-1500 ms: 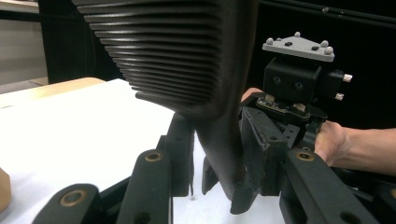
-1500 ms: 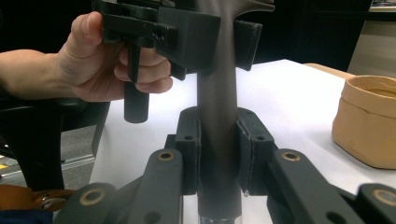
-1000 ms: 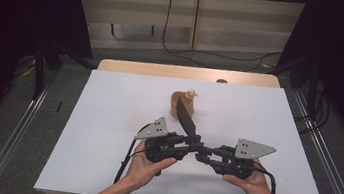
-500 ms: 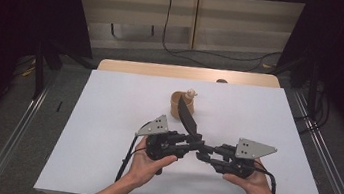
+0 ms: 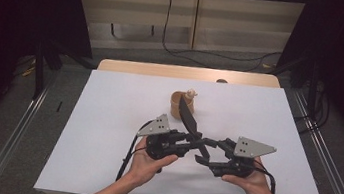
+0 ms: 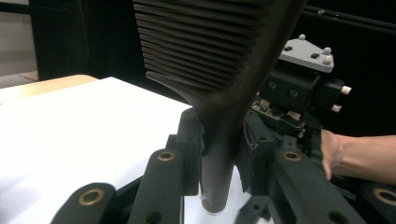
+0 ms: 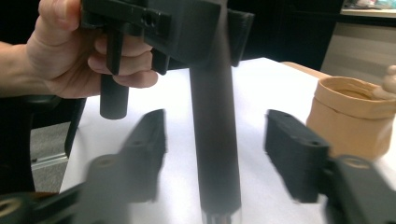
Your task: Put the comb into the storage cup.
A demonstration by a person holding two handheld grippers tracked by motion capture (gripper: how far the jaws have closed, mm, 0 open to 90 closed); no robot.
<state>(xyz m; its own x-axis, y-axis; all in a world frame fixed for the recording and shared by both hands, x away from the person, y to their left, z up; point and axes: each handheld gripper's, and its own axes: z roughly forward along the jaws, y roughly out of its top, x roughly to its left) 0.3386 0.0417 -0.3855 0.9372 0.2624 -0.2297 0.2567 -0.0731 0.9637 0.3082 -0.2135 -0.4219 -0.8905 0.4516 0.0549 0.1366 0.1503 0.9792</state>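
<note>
Comb (image 6: 219, 70) clamped in left tongs (image 6: 219, 158), btwn opened right tongs (image 7: 215, 163)

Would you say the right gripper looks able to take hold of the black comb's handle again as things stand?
Probably yes: the right gripper has just been opening, and the black comb's handle stands between its spread jaws, untouched, while the left gripper clamps it.

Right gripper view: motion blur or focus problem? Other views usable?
Right gripper view: its own jaws smear as they have just been opening off the comb handle; the cup is soft. Left gripper view: comb teeth slightly soft, handle clamped. High view: evenly lit white table, dark surround.
</note>
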